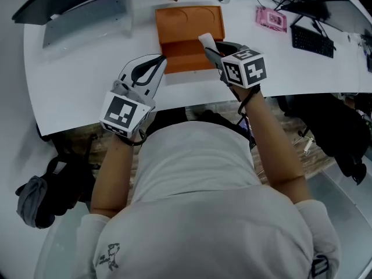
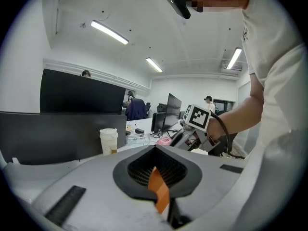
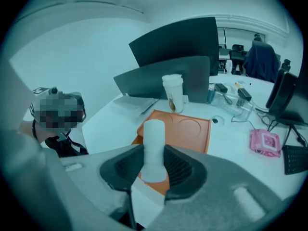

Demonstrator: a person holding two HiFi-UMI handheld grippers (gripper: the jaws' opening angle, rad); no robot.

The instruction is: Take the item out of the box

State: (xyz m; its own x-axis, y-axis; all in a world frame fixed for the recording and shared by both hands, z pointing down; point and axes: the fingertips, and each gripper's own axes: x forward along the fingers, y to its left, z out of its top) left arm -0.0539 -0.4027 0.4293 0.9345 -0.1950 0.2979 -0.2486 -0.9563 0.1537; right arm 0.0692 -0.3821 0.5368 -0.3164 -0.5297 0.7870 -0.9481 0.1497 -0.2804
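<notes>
Right gripper view: white, perhaps plastic cylinder (image 3: 154,143) over orange box (image 3: 188,129).

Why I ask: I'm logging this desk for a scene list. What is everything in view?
table: one, white, curved, in front of the person
orange box: one, orange, open, on the table between the grippers
white item: one, white, tube-shaped, lifted above the box
paper cup: one, white, on the table beyond the box
dark screens: two, dark grey, standing behind the cup
pink pack: one, pink, far right of the table
keyboard: one, black, right of the pink pack
left gripper: one, grey, jaws closed on the box's near left edge
right gripper: one, grey, jaws closed on the white item
</notes>
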